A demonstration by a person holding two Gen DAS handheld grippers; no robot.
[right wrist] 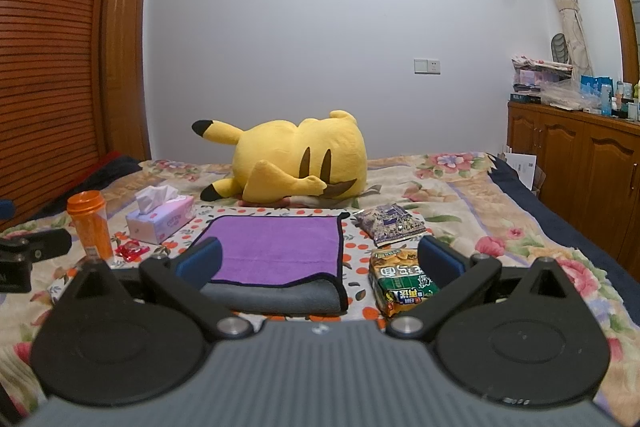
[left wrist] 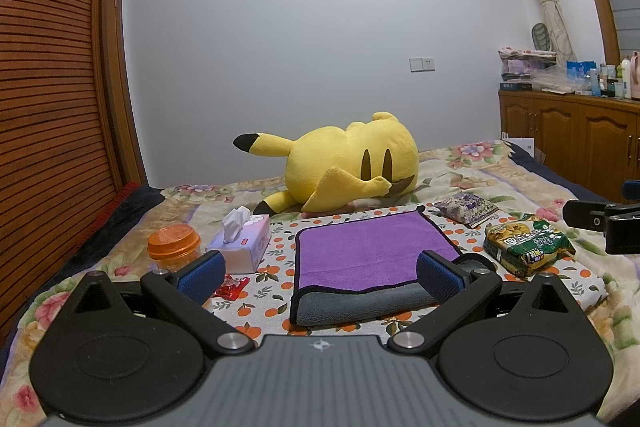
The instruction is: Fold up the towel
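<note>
The towel (left wrist: 360, 253) lies on an orange-print cloth on the bed. It is purple on top with a grey underside showing along its near edge and black trim, and looks folded over once. It also shows in the right wrist view (right wrist: 276, 247). My left gripper (left wrist: 318, 277) is open and empty, with its fingers wide apart above the towel's near edge. My right gripper (right wrist: 318, 263) is open and empty, over the towel's near right corner. The right gripper also shows at the right edge of the left wrist view (left wrist: 604, 223).
A yellow plush toy (left wrist: 344, 167) lies behind the towel. A tissue box (left wrist: 242, 241), an orange jar (left wrist: 173, 247) and a red wrapper (left wrist: 230, 285) lie to the left. A green noodle packet (left wrist: 524, 247) and a purple snack packet (left wrist: 466, 207) lie to the right. Wooden cabinets (left wrist: 568, 135) stand at the far right.
</note>
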